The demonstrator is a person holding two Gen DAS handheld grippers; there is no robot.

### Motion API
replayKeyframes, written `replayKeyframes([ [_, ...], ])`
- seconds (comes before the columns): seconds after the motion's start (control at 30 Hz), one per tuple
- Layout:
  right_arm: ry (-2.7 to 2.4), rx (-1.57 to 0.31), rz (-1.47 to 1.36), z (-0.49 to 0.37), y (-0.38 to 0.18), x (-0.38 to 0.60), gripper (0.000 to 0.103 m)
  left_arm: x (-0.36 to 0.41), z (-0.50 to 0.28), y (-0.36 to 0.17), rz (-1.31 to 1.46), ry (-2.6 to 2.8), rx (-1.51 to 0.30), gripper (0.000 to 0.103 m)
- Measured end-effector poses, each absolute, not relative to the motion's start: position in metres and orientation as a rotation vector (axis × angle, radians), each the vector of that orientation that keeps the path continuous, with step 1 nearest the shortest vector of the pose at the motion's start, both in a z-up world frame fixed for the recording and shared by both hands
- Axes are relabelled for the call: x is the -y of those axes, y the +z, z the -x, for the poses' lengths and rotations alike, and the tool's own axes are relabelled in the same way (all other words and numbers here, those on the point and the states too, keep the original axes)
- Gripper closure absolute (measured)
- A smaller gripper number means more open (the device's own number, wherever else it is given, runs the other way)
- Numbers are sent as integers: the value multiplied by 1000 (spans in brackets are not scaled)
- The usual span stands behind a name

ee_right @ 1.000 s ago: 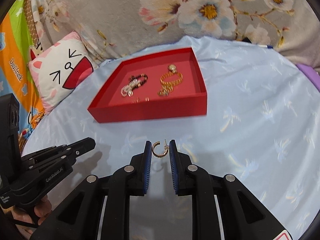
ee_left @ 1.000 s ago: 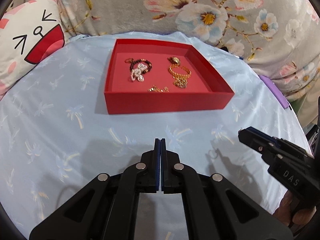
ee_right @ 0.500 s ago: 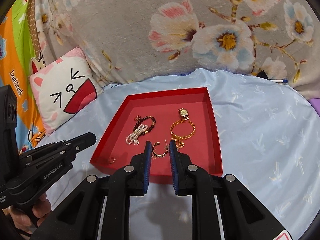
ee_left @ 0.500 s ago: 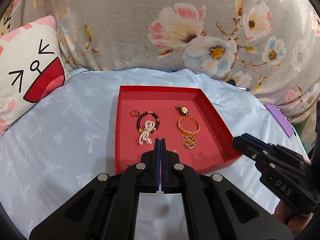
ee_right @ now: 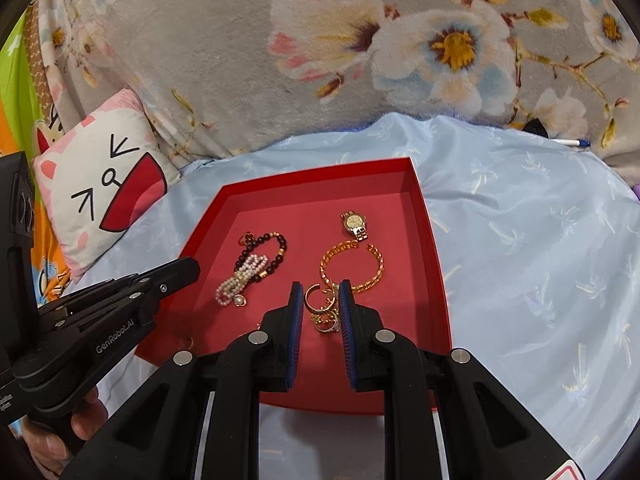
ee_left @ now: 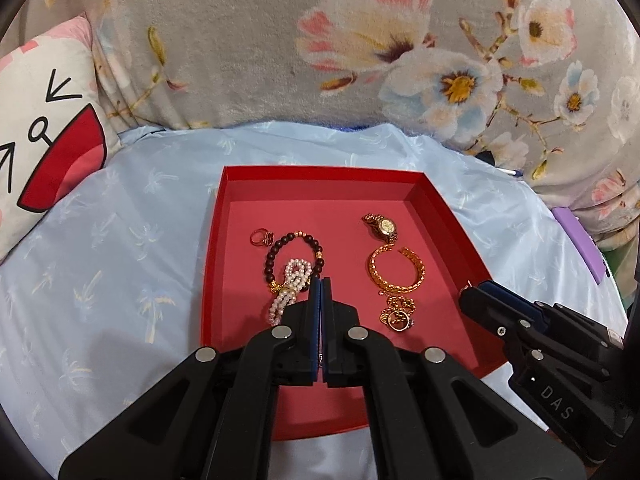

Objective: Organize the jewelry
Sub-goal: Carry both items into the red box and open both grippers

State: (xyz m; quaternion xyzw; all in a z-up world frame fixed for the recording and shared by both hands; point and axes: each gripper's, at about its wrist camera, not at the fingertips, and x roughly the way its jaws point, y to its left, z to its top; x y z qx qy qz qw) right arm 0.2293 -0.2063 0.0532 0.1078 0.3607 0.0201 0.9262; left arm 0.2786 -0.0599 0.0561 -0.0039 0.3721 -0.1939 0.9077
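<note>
A red tray (ee_left: 212, 248) (ee_right: 434, 248) lies on the pale blue cloth. In it are a dark bead bracelet (ee_left: 276, 250) (ee_right: 276, 246), a pearl bracelet (ee_left: 294, 280) (ee_right: 240, 280), a gold watch (ee_left: 382, 226) (ee_right: 354, 224), a gold bangle (ee_left: 396, 270) (ee_right: 352, 268) and a small ring (ee_left: 260, 236). My right gripper (ee_right: 322, 296) hangs over the tray and is shut on a gold hoop earring (ee_right: 314, 296), above a small gold pile (ee_right: 326, 322). My left gripper (ee_left: 321, 292) is shut and empty over the tray's near part.
A cat-face cushion (ee_left: 44, 128) (ee_right: 100, 184) lies at the left. A floral grey blanket (ee_left: 360, 48) rises behind the tray. A purple item (ee_left: 580, 240) sits at the right edge, and a pen (ee_right: 570, 142) lies at the far right.
Both grippers have moved forward from the bare cloth to above the tray. The right one has kept the gold hoop earring between its fingers throughout.
</note>
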Motion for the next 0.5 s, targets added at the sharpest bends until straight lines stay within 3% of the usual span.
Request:
replayKeyframes([
  [0.23,22,-764,-223,-243,39,210,86,68,-291,41,-17,-381,-795,103],
  [0.33,14,-762,-220,-247,35,210,82,70,-295,37,-18,-370,-791,103],
  [0.4,-11,-755,-211,-248,33,211,58,72,-296,36,-8,-386,-792,86],
  [0.43,-20,-743,-209,-247,33,211,49,73,-296,37,-6,-391,-783,69],
  [0.5,-37,-722,-201,-243,36,212,48,74,-291,40,-16,-353,-739,58],
])
